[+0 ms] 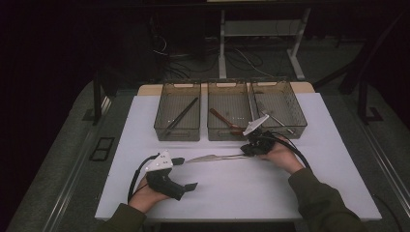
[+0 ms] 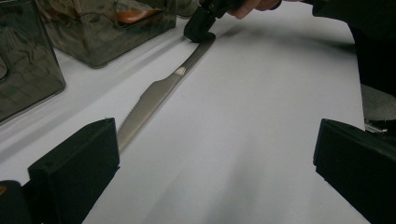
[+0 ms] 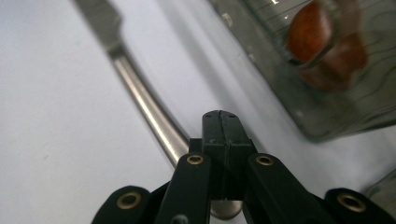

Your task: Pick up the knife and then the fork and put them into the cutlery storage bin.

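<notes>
A steel table knife [image 1: 212, 157] [image 2: 154, 93] [image 3: 140, 93] lies flat on the white table [image 1: 241, 193], its serrated blade pointing left. My right gripper [image 1: 247, 149] [image 3: 220, 116] is shut, jaws pressed together with no gap, and its tips are down over the end of the knife's handle. That same gripper [image 2: 198, 28] is seen far off in the left gripper view, touching the handle. My left gripper [image 1: 185, 173] [image 2: 217, 154] rests near the blade tip and is open wide with nothing between its jaws; the blade runs past one jaw.
Three smoky see-through bins stand in a row behind the knife: the left bin [image 1: 177, 131] holds a long black utensil [image 1: 181, 116], the middle bin [image 1: 227, 84] a wooden spoon [image 1: 223, 120] [image 3: 317, 37], the right bin [image 1: 300, 111] a metal utensil. Floor cables lie beyond the table.
</notes>
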`<state>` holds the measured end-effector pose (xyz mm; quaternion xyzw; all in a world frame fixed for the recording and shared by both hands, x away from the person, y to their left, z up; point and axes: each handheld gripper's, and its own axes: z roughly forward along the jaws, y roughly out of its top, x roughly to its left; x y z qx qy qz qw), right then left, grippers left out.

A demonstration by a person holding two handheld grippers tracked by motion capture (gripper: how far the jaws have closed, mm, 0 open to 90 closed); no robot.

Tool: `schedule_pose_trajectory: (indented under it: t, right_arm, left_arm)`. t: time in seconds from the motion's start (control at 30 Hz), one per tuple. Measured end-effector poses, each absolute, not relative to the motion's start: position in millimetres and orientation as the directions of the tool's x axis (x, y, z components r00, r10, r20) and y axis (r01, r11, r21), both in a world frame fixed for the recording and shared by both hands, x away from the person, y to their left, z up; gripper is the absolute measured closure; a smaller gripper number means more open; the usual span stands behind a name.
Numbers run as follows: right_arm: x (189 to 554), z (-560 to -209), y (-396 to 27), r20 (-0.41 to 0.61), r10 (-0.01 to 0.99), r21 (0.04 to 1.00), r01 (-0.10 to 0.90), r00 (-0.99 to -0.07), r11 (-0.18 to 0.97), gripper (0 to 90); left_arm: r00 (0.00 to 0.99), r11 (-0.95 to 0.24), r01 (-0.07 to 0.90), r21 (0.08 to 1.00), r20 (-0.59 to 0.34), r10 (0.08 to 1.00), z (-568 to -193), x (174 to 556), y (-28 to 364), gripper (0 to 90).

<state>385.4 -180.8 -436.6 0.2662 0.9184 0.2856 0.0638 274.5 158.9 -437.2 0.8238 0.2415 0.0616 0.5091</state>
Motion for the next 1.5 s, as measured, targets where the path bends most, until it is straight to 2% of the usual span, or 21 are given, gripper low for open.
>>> schedule_pose_trajectory:
  t: [0.27, 0.5, 0.63, 0.8, 1.03, 1.5]
  right_arm:
    - [371, -433, -182, 0.031, 0.471, 0.533, 0.413, -0.882, 0.738, 89.1]
    - [361, -427, -181, 0.068, 0.422, 0.527, 0.392, -0.904, 0.754, 89.1]
    - [362, -426, -179, 0.066, 0.422, 0.524, 0.392, -0.904, 0.756, 88.9]
    - [368, -418, -173, 0.077, 0.411, 0.516, 0.389, -0.908, 0.763, 77.5]
    - [377, -408, -145, 0.062, 0.346, 0.431, 0.338, -0.936, 0.837, 71.6]
    - [393, -416, -103, 0.033, 0.293, 0.252, 0.291, -0.956, 0.923, 71.8]
  left_arm:
    - [0.875, -0.363, 0.336, 0.869, -0.146, 0.461, -437, 274, 159, 0.0]
    - [0.876, -0.362, 0.335, 0.87, -0.146, 0.461, -437, 274, 159, 0.0]
    - [0.875, -0.363, 0.335, 0.87, -0.145, 0.461, -437, 274, 159, 0.0]
    - [0.876, -0.364, 0.335, 0.869, -0.144, 0.461, -437, 275, 158, 0.0]
    - [0.876, -0.364, 0.334, 0.869, -0.144, 0.461, -437, 274, 158, 0.0]
    - [0.879, -0.364, 0.332, 0.87, -0.145, 0.455, -437, 274, 158, 0.0]
